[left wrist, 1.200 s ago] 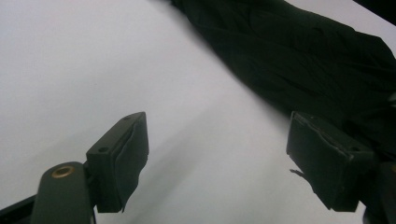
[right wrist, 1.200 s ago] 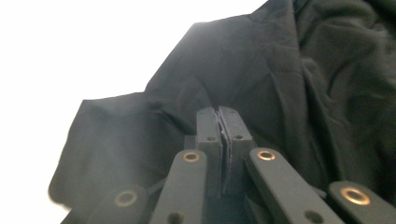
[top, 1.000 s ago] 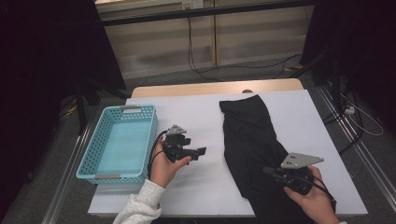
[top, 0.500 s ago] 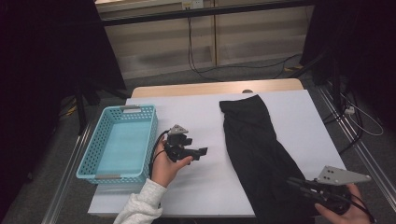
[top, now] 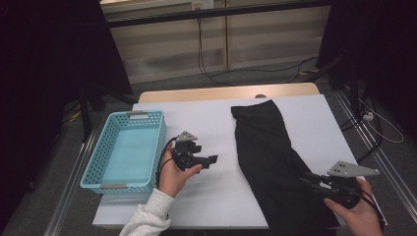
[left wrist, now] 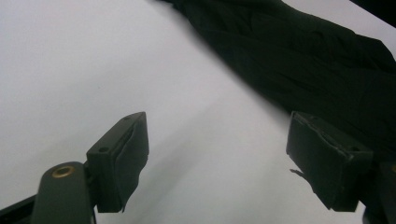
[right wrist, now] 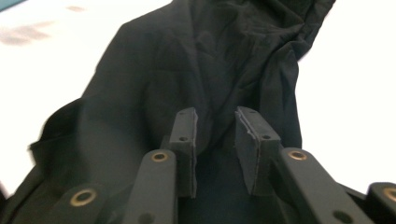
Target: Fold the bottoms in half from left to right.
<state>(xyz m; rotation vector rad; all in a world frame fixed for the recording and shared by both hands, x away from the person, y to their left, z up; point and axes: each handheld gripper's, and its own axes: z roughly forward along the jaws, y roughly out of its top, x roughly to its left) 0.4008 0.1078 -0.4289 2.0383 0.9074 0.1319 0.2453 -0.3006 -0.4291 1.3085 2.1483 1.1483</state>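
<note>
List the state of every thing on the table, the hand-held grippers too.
Black garment: lying flat and rumpled on the table, near end under the right hand-held gripper.
Basket: upright, empty.
Left hand-held gripper: open, nothing between the jaws, over bare table.
Right hand-held gripper: jaws have just been opening, a narrow gap now, over the black garment, pads not pressing on it.
Table: covered in white.

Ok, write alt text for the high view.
A black garment lies lengthwise on a white table, the right hand-held gripper above its near end. The left hand-held gripper hovers open at centre beside an empty turquoise basket.
</note>
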